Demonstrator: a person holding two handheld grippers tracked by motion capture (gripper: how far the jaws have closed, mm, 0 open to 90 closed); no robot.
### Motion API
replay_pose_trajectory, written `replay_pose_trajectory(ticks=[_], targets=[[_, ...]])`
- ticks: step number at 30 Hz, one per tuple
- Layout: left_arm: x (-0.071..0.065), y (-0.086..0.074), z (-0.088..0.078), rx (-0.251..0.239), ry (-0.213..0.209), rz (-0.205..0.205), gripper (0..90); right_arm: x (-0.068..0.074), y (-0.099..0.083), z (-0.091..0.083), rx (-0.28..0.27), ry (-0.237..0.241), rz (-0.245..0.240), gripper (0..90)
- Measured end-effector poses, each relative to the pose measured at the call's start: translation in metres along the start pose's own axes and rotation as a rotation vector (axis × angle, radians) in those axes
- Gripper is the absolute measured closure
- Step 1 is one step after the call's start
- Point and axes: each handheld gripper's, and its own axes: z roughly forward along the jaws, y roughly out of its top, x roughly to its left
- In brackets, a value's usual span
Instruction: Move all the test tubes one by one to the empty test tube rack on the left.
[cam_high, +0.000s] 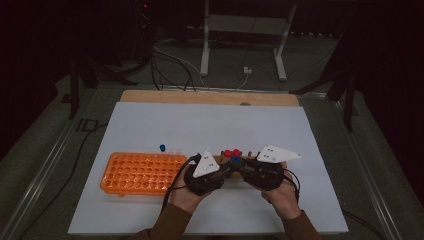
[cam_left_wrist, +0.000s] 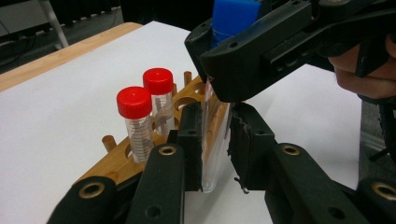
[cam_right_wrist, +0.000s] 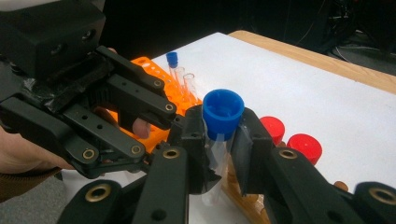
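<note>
In the high view, low and centre in the frame, the left claw (cam_high: 226, 171) and the right claw (cam_high: 239, 167) meet tip to tip over a white surface (cam_high: 210, 125). Between them a blue-capped tube (cam_high: 235, 160) shows as a small blue spot, just below two red caps. To the left of the hands lies an orange rack (cam_high: 140, 172) with a small blue-capped vial (cam_high: 162, 148) standing at its far edge.

In the left gripper view, the left claw (cam_left_wrist: 215, 140) is clenched on the lower part of the blue-capped tube (cam_left_wrist: 212, 144), its pads pressing the clear wall from both sides. The tube is a transparent plastic cylinder with a rounded bottom, standing nearly upright at frame centre, its blue screw cap at the top edge. The right claw (cam_left_wrist: 219, 60) grips it higher up, just under the cap. Left of centre, two red-capped tubes (cam_left_wrist: 140, 123) with printed scale marks stand in a wooden rack (cam_left_wrist: 140, 158).

In the right gripper view, the right claw (cam_right_wrist: 219, 140) is clenched on the blue-capped tube (cam_right_wrist: 223, 112) right below its ribbed blue cap, at frame centre. The left claw (cam_right_wrist: 180, 126) comes in from the left and meets the tube lower down. The orange rack (cam_right_wrist: 154, 70) sits behind, upper left, and red caps (cam_right_wrist: 292, 137) to the right.
</note>
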Motion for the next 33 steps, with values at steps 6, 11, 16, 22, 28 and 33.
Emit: replay_pose_trajectory(ticks=[6,11,16,22,28,33], targets=[[0.000,-0.001,0.002,-0.002,-0.006,0.000,72.6,0.001,0.000,0.000,-0.001,0.011,-0.004,76.7],[-0.001,-0.002,0.001,-0.005,-0.009,0.004,77.6,0.001,0.000,0.001,-0.001,0.023,-0.011,74.3],[0.008,-0.005,-0.006,-0.023,0.016,-0.027,77.7,-0.002,0.002,-0.006,-0.047,0.022,-0.005,49.8],[0.019,-0.010,-0.019,-0.034,0.048,-0.053,77.7,-0.011,0.002,-0.014,-0.067,-0.010,0.017,27.9],[0.030,-0.016,-0.036,-0.062,0.077,-0.083,77.6,-0.020,-0.001,-0.017,-0.058,-0.086,0.046,11.1],[0.040,-0.022,-0.050,-0.071,0.117,-0.102,77.6,-0.026,-0.005,-0.018,-0.042,-0.123,0.041,3.1]])
